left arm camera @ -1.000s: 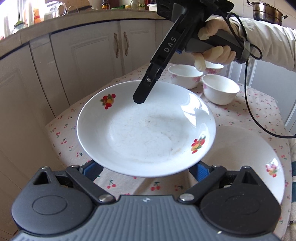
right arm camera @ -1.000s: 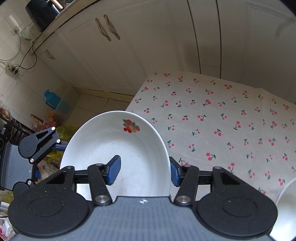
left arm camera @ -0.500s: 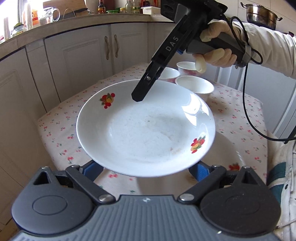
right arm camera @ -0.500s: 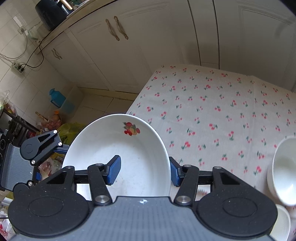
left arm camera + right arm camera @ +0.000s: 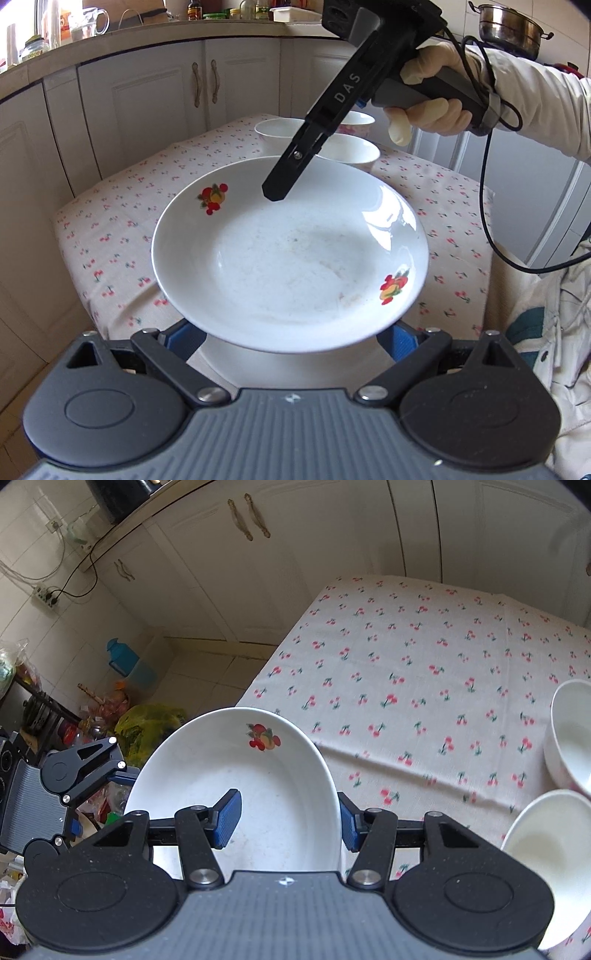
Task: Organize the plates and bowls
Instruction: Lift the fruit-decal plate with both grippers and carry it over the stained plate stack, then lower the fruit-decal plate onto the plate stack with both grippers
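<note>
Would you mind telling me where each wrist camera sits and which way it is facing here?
Left wrist: on the left gripper, facing forward and down over the plate toward bowls and cabinets; shows its own jaws, the right gripper, the gloved hand.
Right wrist: on the right gripper, facing down along jaws clamping the plate's rim, toward the tablecloth and floor; the left gripper shows at left.
Shared: plate, bowls, tablecloth.

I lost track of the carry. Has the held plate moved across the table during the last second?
Yes. In the right wrist view the plate now sits nearer the two bowls, which have come into view at the right edge.
</note>
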Action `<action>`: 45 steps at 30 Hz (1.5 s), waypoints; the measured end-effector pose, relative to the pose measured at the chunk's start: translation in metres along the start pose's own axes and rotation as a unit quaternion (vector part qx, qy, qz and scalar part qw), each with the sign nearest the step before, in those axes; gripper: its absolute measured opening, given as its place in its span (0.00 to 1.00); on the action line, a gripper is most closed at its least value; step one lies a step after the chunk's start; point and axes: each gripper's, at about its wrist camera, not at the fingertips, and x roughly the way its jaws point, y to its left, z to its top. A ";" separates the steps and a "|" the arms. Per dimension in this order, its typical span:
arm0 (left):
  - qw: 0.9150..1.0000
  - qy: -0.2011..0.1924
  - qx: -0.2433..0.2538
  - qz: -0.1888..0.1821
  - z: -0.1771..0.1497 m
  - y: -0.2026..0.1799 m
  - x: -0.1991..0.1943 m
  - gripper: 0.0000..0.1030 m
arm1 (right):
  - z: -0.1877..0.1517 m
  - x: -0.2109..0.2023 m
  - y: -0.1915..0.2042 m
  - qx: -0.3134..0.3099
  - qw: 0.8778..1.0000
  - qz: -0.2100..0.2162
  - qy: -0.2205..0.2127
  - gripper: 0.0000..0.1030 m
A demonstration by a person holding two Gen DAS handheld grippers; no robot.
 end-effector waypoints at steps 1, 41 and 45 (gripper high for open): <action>1.000 0.001 -0.001 -0.001 -0.001 -0.002 0.000 0.94 | -0.003 0.000 0.000 0.002 1.000 0.001 0.001 0.59; 0.999 0.029 -0.005 -0.043 -0.009 -0.013 0.028 0.94 | -0.038 0.006 -0.009 0.021 0.999 -0.030 0.022 0.59; 0.998 0.034 -0.008 -0.048 -0.008 -0.011 0.029 0.94 | -0.037 0.007 -0.010 0.023 0.999 -0.029 0.023 0.59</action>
